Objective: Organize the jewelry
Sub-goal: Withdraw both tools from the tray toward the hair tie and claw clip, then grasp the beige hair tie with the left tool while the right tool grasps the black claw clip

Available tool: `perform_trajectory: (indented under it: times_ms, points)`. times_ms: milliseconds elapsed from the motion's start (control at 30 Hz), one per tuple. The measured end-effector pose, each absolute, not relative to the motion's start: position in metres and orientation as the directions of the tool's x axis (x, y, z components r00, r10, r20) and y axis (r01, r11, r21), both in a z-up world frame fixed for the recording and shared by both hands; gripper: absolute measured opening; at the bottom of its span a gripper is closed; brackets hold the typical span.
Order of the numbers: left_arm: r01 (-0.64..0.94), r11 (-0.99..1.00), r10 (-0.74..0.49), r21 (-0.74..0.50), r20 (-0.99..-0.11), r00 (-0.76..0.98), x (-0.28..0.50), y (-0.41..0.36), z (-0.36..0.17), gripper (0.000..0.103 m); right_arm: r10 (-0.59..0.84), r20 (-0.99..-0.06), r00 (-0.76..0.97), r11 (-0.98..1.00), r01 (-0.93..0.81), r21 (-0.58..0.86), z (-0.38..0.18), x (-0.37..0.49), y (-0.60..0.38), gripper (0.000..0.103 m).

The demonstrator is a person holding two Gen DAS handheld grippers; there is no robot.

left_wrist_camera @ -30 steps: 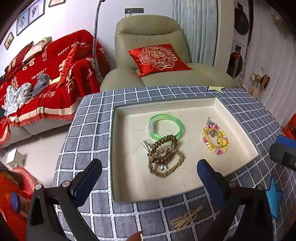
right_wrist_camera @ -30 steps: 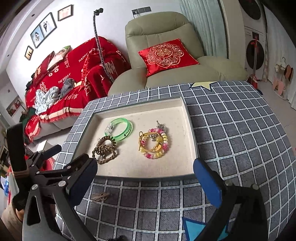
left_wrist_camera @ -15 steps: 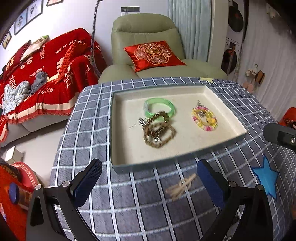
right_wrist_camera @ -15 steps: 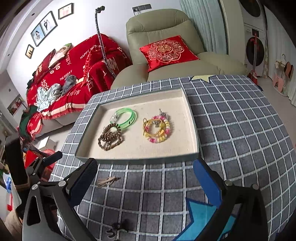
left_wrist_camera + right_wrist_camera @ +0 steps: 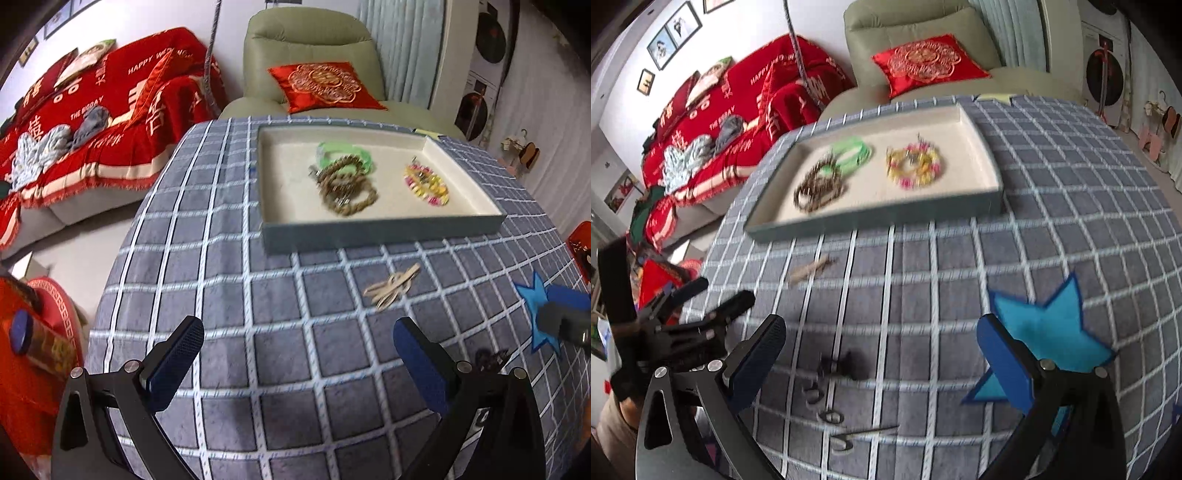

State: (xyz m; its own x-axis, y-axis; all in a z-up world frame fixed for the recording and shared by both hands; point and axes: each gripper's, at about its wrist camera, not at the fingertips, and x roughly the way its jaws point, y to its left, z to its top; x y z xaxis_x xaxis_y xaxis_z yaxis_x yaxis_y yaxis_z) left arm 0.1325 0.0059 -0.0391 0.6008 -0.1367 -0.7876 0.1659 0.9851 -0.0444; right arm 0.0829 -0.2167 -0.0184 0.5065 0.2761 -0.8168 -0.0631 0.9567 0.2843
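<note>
Lying beyond left fingers (image 5: 186,341): tan bracelet (image 5: 392,286)

Grey-checked tablecloth (image 5: 280,306), seemingly green bracelet (image 5: 345,152)

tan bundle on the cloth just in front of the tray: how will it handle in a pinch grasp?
The tan bundle looks like a few thin, flat loops lying splayed on the checked cloth, so probably floppy and very light. It sits low, so the pads may scrape cloth or catch only one strand. It is unlikely to roll; a push would probably drag or spread it. Blur hides the material.
</note>
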Motion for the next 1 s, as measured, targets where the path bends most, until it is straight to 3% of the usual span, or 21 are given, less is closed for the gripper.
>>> perform_trajectory:
  times_ms: [633,867,933,967,1000]
  points:
    - [0.191,0.981,-0.14,-0.03,-0.795,0.59,0.128,0.015,-0.049,0.103,0.224,-0.846,0.484,0.975,-0.121,0.188,-0.045,0.065,-0.169,0.1]
    - [0.23,0.973,-0.162,-0.029,-0.795,0.584,0.14,0.009,-0.05,0.103,0.17,-0.847,0.504,0.985,-0.113,0.131,-0.048,0.069,-0.161,0.068]
    - [0.254,0.967,-0.173,-0.024,-0.794,0.582,0.142,0.002,-0.049,0.103,0.159,-0.845,0.51,0.987,-0.113,0.118,-0.047,0.069,-0.161,0.054]
    - [0.269,0.963,-0.178,-0.018,-0.794,0.582,0.144,-0.002,-0.049,0.103,0.154,-0.844,0.514,0.987,-0.112,0.112,-0.047,0.068,-0.162,0.038]
    - [0.283,0.959,-0.183,-0.013,-0.792,0.582,0.145,-0.007,-0.048,0.103,0.152,-0.842,0.517,0.988,-0.108,0.112,-0.046,0.068,-0.163,0.034]
